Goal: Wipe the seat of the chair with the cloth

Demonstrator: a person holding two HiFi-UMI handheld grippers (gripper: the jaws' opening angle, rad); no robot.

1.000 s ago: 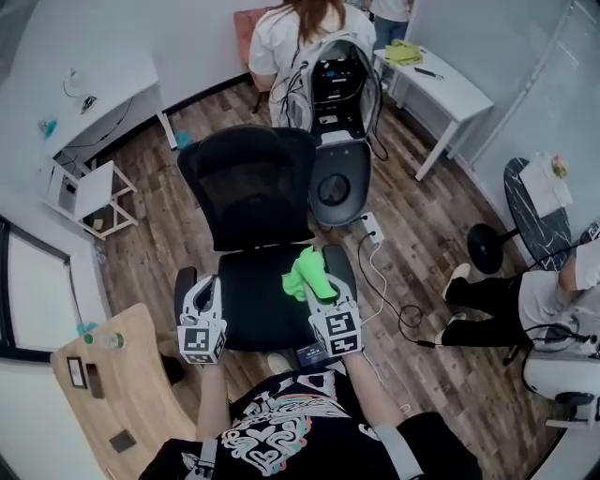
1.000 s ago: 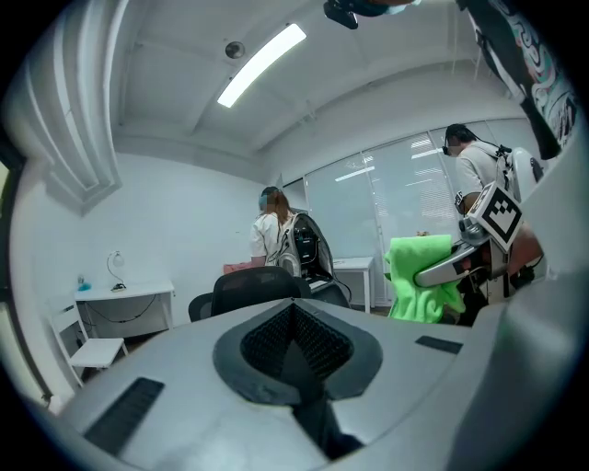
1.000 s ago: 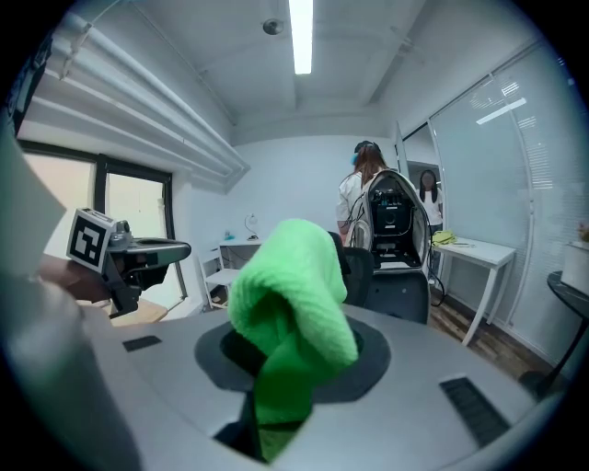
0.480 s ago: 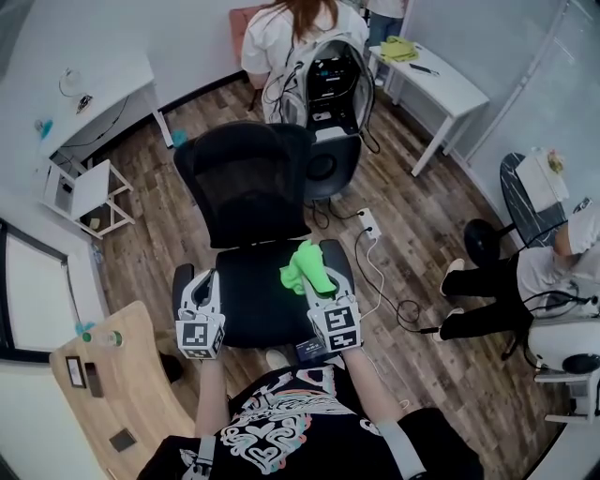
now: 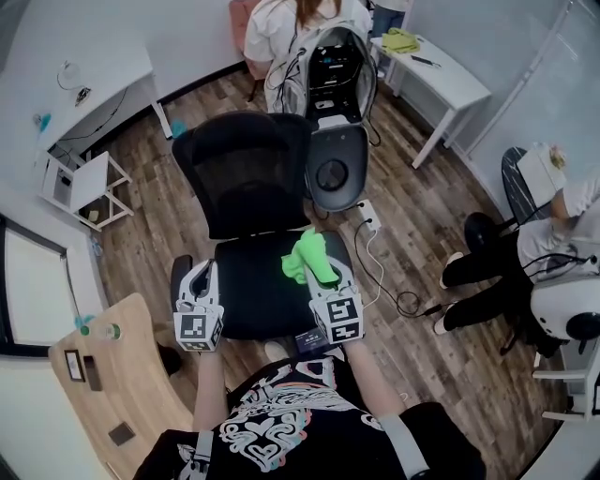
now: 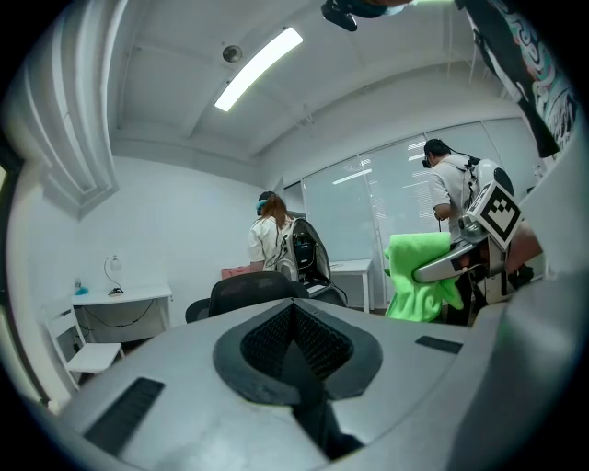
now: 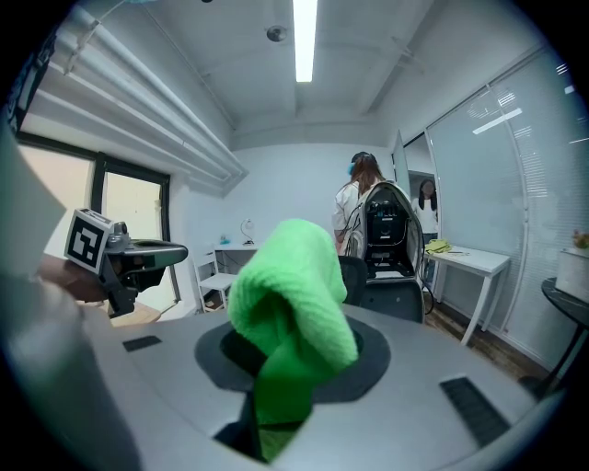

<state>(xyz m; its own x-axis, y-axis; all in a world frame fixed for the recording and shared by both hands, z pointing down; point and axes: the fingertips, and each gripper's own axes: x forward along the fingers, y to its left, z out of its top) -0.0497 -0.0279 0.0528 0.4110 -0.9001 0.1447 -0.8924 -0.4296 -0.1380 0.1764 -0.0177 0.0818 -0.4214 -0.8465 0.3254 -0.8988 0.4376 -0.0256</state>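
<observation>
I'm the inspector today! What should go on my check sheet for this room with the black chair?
Surface: chair seat, black, bare except where the cloth hangs over its right side.
Job's things: green cloth, bunched up, held in the right gripper.
Clutter: nothing seen on the seat.
Grippers: left gripper shut and empty at the seat's left edge; right gripper shut on the cloth.
Cables: white cable and power strip on the floor, right of the chair.
Surroundings: wood floor, white desk, person in white behind the chair.
</observation>
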